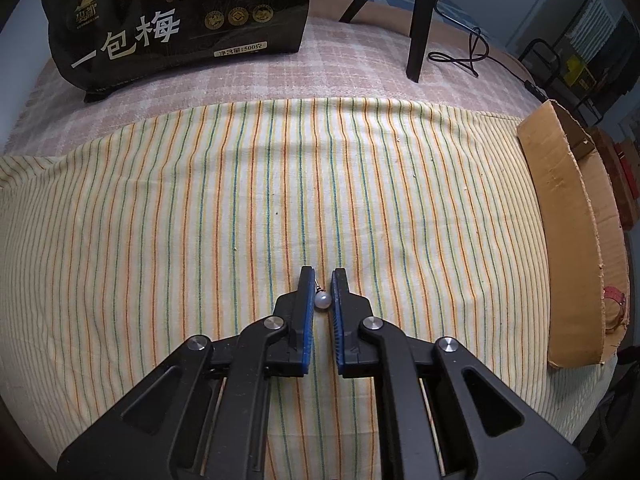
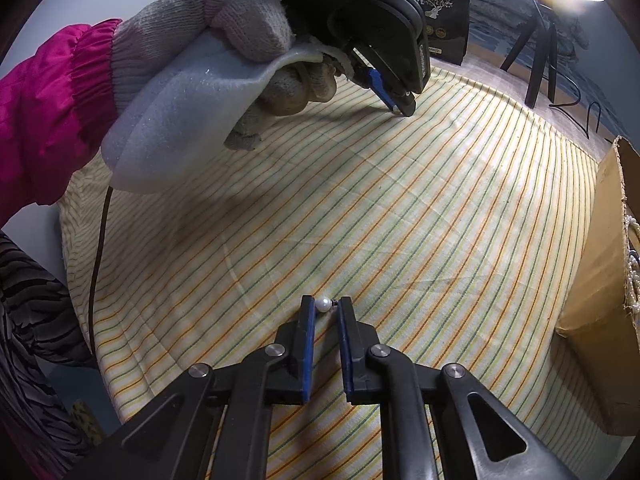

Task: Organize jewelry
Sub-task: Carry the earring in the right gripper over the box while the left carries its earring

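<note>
In the left wrist view my left gripper (image 1: pixel 322 276) is shut on a pearl stud earring (image 1: pixel 322 300), the pearl squeezed between the blue pads just behind the tips, low over the striped cloth (image 1: pixel 240 200). In the right wrist view my right gripper (image 2: pixel 325 305) stands around a second pearl earring (image 2: pixel 323 304) at its fingertips, with a narrow gap left; the pearl touches the left pad and its post reaches toward the right pad. The left gripper (image 2: pixel 400 110) shows far off, tips on the cloth, held by a gloved hand (image 2: pixel 240 20).
A cardboard box (image 1: pixel 568 232) stands at the right edge with a pink item (image 1: pixel 614 300) inside; in the right wrist view the box (image 2: pixel 600 280) holds pearl strands (image 2: pixel 632 272). A black snack bag (image 1: pixel 180 20), tripod legs (image 1: pixel 420 20) and a cable (image 1: pixel 472 52) are at the back.
</note>
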`<move>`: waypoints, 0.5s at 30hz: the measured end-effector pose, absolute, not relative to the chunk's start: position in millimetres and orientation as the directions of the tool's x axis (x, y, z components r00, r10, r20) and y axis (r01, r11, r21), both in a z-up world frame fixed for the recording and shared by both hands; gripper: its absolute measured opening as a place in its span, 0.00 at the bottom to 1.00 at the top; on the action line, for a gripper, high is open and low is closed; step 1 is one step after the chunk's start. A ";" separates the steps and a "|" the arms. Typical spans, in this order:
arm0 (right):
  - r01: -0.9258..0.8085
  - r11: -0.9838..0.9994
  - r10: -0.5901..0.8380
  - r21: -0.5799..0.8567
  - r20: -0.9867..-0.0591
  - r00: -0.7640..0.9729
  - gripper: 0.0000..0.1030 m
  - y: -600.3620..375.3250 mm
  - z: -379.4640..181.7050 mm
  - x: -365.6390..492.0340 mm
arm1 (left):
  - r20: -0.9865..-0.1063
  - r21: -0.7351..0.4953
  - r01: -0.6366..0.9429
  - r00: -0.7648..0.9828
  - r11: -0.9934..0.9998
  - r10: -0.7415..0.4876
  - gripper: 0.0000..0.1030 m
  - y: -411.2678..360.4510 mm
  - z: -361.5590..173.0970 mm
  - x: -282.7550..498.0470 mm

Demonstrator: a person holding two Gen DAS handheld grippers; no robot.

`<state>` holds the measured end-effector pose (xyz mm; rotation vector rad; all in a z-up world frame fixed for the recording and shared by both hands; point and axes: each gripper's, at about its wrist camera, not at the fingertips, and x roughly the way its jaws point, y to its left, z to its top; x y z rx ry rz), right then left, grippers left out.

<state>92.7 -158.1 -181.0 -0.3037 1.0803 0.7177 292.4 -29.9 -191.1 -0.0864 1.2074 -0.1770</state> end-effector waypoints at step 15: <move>-0.644 0.756 0.409 0.113 -0.850 0.331 0.08 -166.2 -154.9 93.1 | -0.903 -0.191 0.063 0.380 0.979 -0.201 0.06 -16.3 -170.2 287.3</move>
